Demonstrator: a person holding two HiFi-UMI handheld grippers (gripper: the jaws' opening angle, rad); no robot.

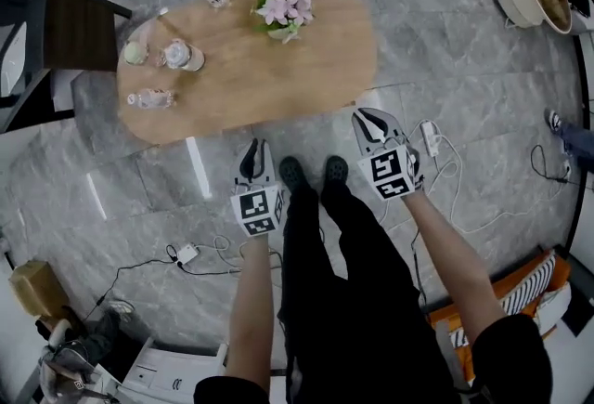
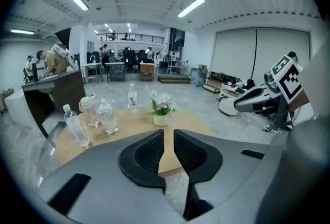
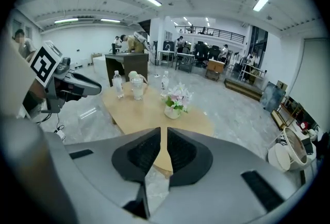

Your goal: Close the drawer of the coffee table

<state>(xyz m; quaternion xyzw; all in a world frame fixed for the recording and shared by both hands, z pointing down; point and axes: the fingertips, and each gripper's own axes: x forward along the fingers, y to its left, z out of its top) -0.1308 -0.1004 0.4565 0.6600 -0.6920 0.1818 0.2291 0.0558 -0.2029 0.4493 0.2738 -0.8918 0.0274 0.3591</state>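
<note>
At 9 o'clock in the head view, bottles point(image 1: 153, 98) stand on the left end of the bench point(image 1: 278, 86). It has a rounded wooden top whose long axis runs roughly from 8 to 2 o'clock. Flowers point(image 1: 283, 7) sit toward its far edge at 12. No drawer shows. Nothing juts past the top's outline on the near side, so it is either pushed in already or hidden under the top, and I cannot tell which.

The left claw point(image 1: 255, 148) hangs over the floor just short of the near edge, with the bench at its 12 o'clock. Its own view shows the pads almost together, with a narrow slit between them and nothing in it.

The person's shoes point(image 1: 311, 172) stand between the two claws.

The right claw point(image 1: 368, 121) is also nearly closed and empty. The bench's right end lies at its 11 o'clock, and its tips look slightly nearer the edge than the left's.

Both claws look down onto the top. If the drawer front is on this near long side, a push would likely go toward 12, across the long axis, after dropping below the top.
</note>
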